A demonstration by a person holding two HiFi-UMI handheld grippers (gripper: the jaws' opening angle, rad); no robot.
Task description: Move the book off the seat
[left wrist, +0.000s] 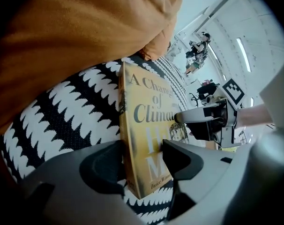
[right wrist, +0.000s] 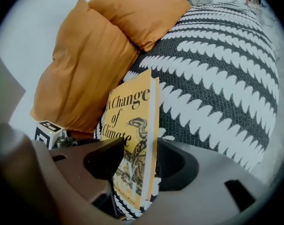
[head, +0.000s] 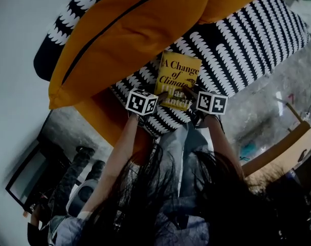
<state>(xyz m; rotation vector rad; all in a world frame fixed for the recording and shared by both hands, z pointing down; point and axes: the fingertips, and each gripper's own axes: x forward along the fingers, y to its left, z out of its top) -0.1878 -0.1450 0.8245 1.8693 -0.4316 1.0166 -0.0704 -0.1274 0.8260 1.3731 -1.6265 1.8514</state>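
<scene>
L gripper (left wrist: 143,154): fingers clenched on spine edge of yellow book (head: 176,78), title reads "A Change of Climate". Book sits on black-and-white zigzag-striped seat cushion (head: 248,40), far end right by big orange fabric pillow (head: 130,29). R gripper (right wrist: 139,159): fingers clamped on book's page edge, just below snake drawing (right wrist: 136,124) on cover.

A book (head: 177,78) lies on the seat (head: 248,40), just in front of a large pillow (head: 130,29) that rests across the seat's back part. The left hand-held gripper (head: 156,98) has the book's near left corner between its jaws. The right hand-held gripper (head: 192,94) has the near right corner, the two side by side.
</scene>
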